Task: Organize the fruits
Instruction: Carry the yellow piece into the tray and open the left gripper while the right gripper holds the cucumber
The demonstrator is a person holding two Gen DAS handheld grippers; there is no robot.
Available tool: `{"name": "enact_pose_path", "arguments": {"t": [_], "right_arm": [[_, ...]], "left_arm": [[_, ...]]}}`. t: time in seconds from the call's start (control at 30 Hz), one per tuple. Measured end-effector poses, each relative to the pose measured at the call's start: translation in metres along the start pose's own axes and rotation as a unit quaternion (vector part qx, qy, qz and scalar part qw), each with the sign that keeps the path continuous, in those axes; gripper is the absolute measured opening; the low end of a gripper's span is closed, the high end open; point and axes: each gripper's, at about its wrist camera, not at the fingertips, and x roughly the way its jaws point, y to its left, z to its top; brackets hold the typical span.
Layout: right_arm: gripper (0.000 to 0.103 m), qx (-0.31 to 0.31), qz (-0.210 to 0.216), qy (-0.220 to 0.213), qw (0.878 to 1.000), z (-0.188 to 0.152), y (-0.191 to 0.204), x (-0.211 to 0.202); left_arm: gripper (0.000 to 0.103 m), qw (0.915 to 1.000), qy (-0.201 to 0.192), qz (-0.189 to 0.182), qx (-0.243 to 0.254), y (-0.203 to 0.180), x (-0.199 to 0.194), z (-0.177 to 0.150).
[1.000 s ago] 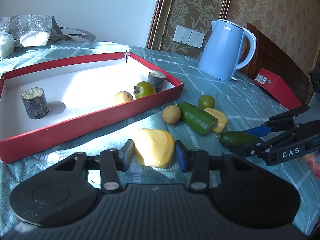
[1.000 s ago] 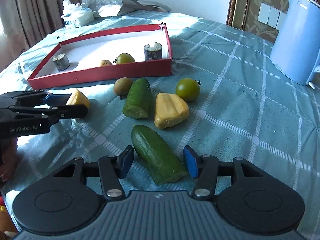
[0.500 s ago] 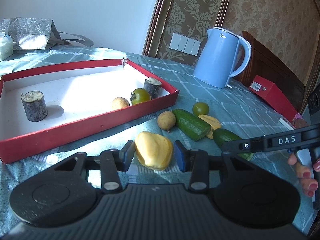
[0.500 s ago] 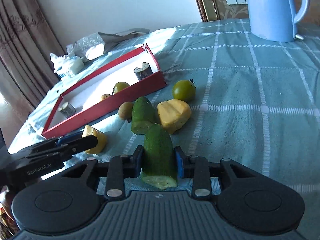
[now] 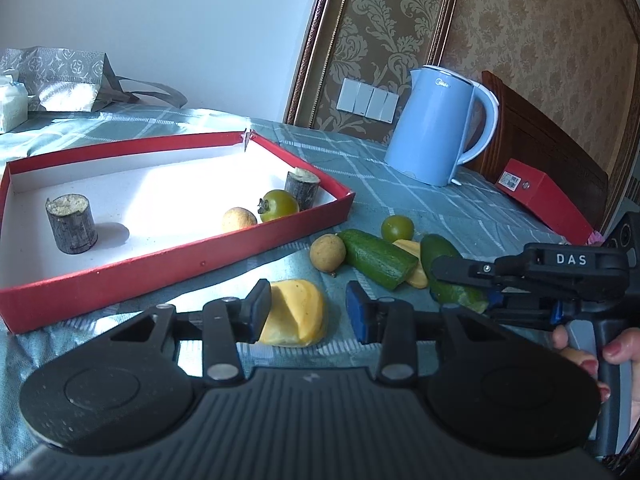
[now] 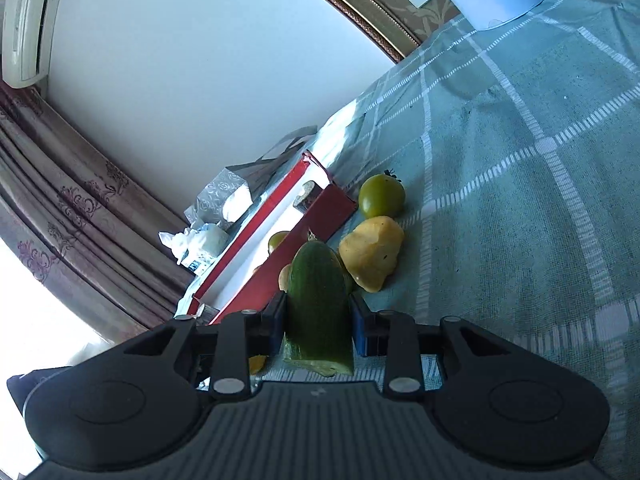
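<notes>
Cucumber half (image 6: 318, 304) is now clamped in right gripper (image 6: 319, 330), ready for the red tray (image 5: 168, 264); left gripper (image 5: 306, 312) jaws are opening around the yellow piece (image 5: 296, 312).

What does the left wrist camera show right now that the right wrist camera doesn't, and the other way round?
Left wrist only: the left gripper, jaws opening around a yellow fruit piece on the cloth, a second cucumber half lying on the cloth, the whole blue kettle, a red box and the hand holding the right gripper.
Right wrist only: an air conditioner and curtains.
Both: the right gripper shut on a cucumber half, the red tray, green tomatoes and the checked cloth.
</notes>
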Motion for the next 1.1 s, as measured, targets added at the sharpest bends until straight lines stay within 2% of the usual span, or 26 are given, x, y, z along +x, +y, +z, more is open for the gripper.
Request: {"name": "enact_pose_path", "arguments": {"t": [0.03,0.07,0.1,0.2,0.23,0.27,0.3,0.33,0.37,0.4,0.43,0.53,0.6,0.8,0.93,1.1], "right_arm": [[0.032,-0.004,0.004,-0.004,1.000,0.000,0.000,-0.001],[0.032,-0.006,0.001,-0.005,1.000,0.000,0.001,-0.001],[0.032,-0.011,-0.010,-0.003,1.000,0.000,0.003,0.000],[0.032,-0.036,-0.033,0.003,0.999,-0.002,0.010,0.004],[0.032,-0.044,-0.036,0.004,0.998,-0.003,0.012,0.005],[0.032,-0.050,-0.036,0.004,0.998,-0.004,0.014,0.005],[0.032,-0.054,-0.036,0.005,0.998,-0.005,0.015,0.005],[0.032,-0.056,-0.036,0.004,0.998,-0.006,0.015,0.005],[0.032,-0.059,-0.039,0.002,0.998,-0.007,0.016,0.004],[0.032,-0.061,-0.041,0.000,0.997,-0.008,0.016,0.002],[0.032,-0.063,-0.041,-0.002,0.997,-0.009,0.016,0.002],[0.032,-0.067,-0.041,-0.007,0.997,-0.010,0.017,-0.001],[0.032,-0.067,-0.043,-0.010,0.997,-0.011,0.017,-0.002],[0.032,-0.069,-0.048,-0.014,0.996,-0.011,0.019,-0.003],[0.032,-0.069,-0.049,-0.013,0.996,-0.011,0.019,-0.003],[0.032,-0.068,-0.052,-0.015,0.996,-0.012,0.019,-0.003]], "left_arm": [[0.051,1.0000,0.001,-0.003,0.004,-0.001,0.000,0.000],[0.071,0.9999,0.005,0.000,0.009,-0.003,0.001,-0.001],[0.083,0.9998,0.004,0.012,0.014,-0.005,0.001,-0.001],[0.084,0.9991,0.006,0.040,0.014,-0.007,0.001,-0.002],[0.084,0.9989,0.016,0.043,0.010,-0.005,0.004,-0.002],[0.080,0.9986,0.026,0.046,0.005,-0.004,0.008,-0.002],[0.072,0.9981,0.036,0.051,0.004,-0.004,0.012,-0.002],[0.070,0.9976,0.042,0.055,0.009,-0.006,0.014,-0.001],[0.063,0.9971,0.042,0.060,0.020,-0.010,0.015,-0.002],[0.047,0.9968,0.045,0.060,0.030,-0.013,0.016,-0.002],[0.041,0.9959,0.046,0.066,0.040,-0.017,0.017,-0.003],[0.039,0.9958,0.042,0.067,0.047,-0.018,0.016,-0.004],[0.039,0.9982,0.023,0.049,0.026,-0.013,0.009,-0.004],[0.039,0.9979,-0.048,0.042,0.009,-0.008,-0.015,0.005],[0.039,0.9962,-0.067,0.056,-0.001,0.005,-0.018,0.020],[0.039,0.9935,-0.065,0.092,-0.019,0.030,-0.006,0.042]]}}
